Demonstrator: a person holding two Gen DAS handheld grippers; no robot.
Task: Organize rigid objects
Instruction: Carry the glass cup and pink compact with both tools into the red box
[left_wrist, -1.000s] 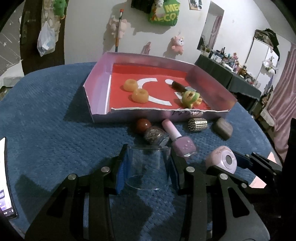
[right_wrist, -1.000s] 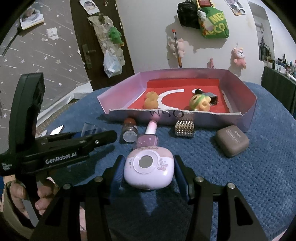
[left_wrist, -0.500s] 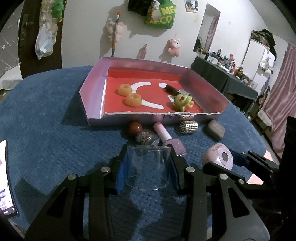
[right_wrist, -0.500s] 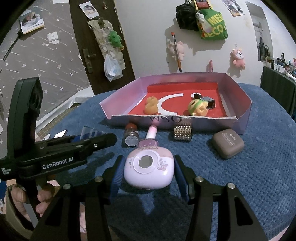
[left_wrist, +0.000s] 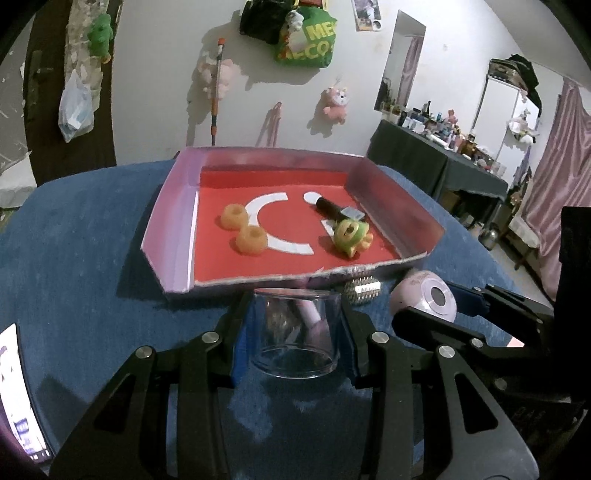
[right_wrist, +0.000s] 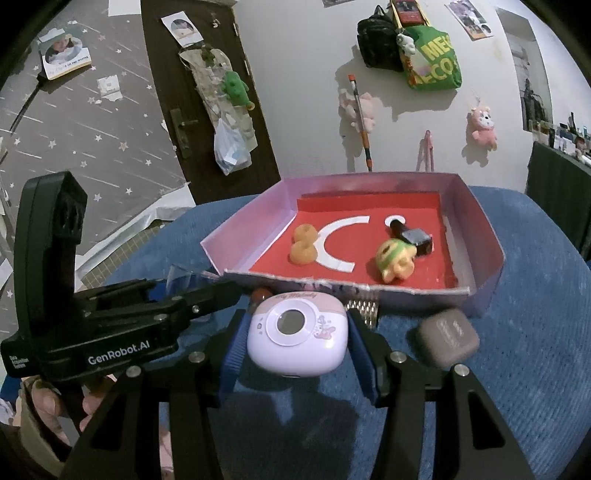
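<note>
My left gripper (left_wrist: 293, 332) is shut on a clear plastic cup (left_wrist: 295, 332), held upright above the blue cloth just in front of the pink box (left_wrist: 173, 236). My right gripper (right_wrist: 295, 339) is shut on a small lilac round-cornered device (right_wrist: 297, 338) with a round window; it also shows at the right of the left wrist view as the lilac device (left_wrist: 424, 299). The pink box (right_wrist: 484, 236) has a red floor with two orange rings (left_wrist: 245, 230), a green and yellow toy (left_wrist: 349, 234) and a dark bottle (left_wrist: 332, 210) in it.
A studded silver piece (left_wrist: 364, 290) and a grey-brown case (right_wrist: 447, 338) lie on the blue cloth before the box. A pink nail polish bottle shows through the cup. A phone (left_wrist: 18, 391) lies at the left edge. A person's hand (right_wrist: 40, 402) holds the left gripper.
Both grippers have risen with their objects and come closer to the box; the items on the cloth now sit lower and partly hidden behind the cup and the lilac device.
</note>
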